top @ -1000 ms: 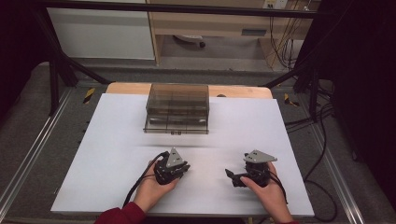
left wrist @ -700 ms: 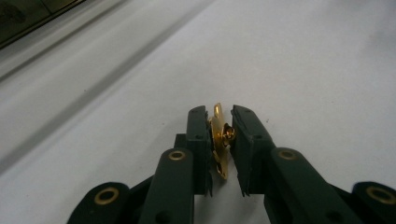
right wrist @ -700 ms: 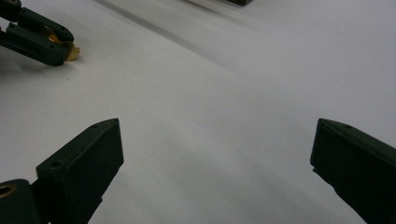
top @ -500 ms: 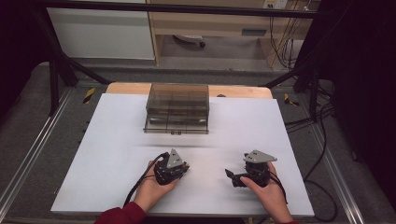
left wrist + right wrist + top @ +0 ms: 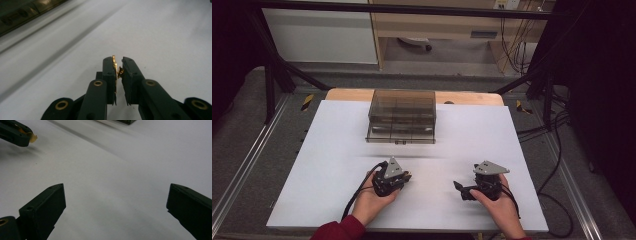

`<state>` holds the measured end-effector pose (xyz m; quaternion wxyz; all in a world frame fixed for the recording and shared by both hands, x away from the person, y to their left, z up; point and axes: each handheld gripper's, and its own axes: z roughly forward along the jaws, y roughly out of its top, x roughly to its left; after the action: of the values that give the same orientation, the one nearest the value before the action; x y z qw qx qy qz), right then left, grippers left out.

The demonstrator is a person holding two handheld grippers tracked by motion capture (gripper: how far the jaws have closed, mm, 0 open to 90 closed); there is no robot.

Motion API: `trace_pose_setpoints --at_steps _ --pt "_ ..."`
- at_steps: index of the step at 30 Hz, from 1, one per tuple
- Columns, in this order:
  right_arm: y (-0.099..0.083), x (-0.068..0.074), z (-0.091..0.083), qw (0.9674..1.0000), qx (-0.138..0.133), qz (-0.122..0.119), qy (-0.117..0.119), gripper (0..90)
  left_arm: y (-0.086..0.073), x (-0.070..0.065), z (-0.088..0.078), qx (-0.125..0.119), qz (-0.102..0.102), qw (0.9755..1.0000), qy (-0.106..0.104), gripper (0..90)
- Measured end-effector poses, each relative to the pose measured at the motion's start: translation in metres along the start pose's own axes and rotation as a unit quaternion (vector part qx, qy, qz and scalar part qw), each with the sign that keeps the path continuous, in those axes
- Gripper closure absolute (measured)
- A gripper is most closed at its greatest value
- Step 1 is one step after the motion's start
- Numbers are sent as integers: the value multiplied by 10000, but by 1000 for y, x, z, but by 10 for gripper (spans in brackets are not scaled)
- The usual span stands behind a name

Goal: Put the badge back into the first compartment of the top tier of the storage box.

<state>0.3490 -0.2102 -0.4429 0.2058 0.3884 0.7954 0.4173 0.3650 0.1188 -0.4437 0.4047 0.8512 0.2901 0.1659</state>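
My left gripper [image 5: 118, 60] is shut on a small, thin gold piece [image 5: 117, 69] pinched between its black pads, just above the white table sheet [image 5: 162, 37]. In the high view the left gripper [image 5: 404, 176] sits at the near middle of the sheet, pointing right. My right gripper [image 5: 457, 186] lies to its right and points left toward it. In the right gripper view my right gripper [image 5: 113, 192] stands wide open with nothing between its jaws. The left gripper's tip [image 5: 17, 133] with the gold piece [image 5: 32, 137] shows at the upper left.
A smoky transparent compartment box [image 5: 401, 116] stands at the far middle of the white sheet [image 5: 327, 145]; its edge [image 5: 22, 12] shows at the top left of the left gripper view. A wooden table edge [image 5: 472, 97] lies behind it. Cables [image 5: 557, 165] hang at the right.
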Motion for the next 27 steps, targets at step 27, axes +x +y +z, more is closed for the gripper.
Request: trace_pose_setpoints --at_steps 27 --pt "0 -4 -1 9999 -99 -71 -121 34 2 47 -57 -861 -645 9930 491 805"
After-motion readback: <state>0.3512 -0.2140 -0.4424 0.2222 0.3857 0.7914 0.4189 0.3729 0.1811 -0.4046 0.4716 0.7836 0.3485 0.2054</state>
